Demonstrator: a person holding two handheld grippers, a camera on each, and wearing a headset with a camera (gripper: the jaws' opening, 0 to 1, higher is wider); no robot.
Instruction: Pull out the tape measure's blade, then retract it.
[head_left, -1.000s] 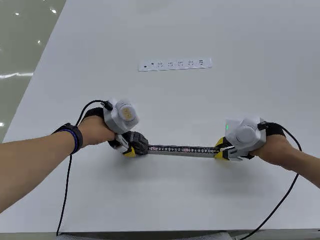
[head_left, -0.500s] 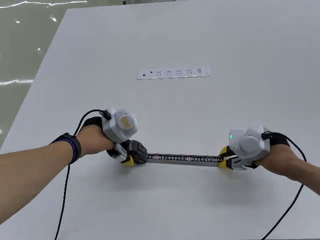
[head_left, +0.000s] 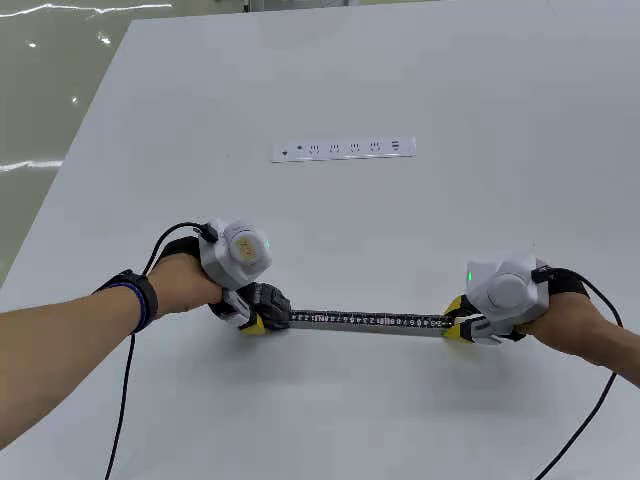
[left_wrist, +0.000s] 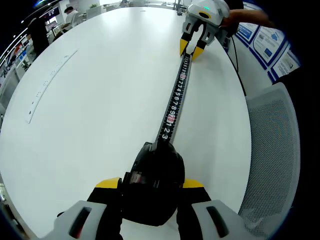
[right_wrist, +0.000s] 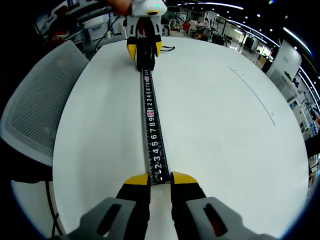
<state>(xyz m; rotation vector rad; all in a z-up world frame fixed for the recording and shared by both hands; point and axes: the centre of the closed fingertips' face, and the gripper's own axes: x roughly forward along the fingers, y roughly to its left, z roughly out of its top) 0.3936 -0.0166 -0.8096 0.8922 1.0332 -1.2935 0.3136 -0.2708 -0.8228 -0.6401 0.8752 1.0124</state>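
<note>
The black tape measure case lies low over the white table, and my left gripper is shut on it. Its dark numbered blade runs straight out to the right. My right gripper is shut on the blade's end tip, yellow-tipped jaws pinched close on either side. In the left gripper view the right gripper shows at the far end of the blade. In the right gripper view the left gripper holds the case at the far end.
A white power strip lies flat on the table beyond the grippers. A grey mesh chair stands at the near table edge. Black cables trail from both grippers toward me.
The two grippers have drawn further apart, and more of the blade is out of the case. The head camera tilted, shifting the table scene slightly.
</note>
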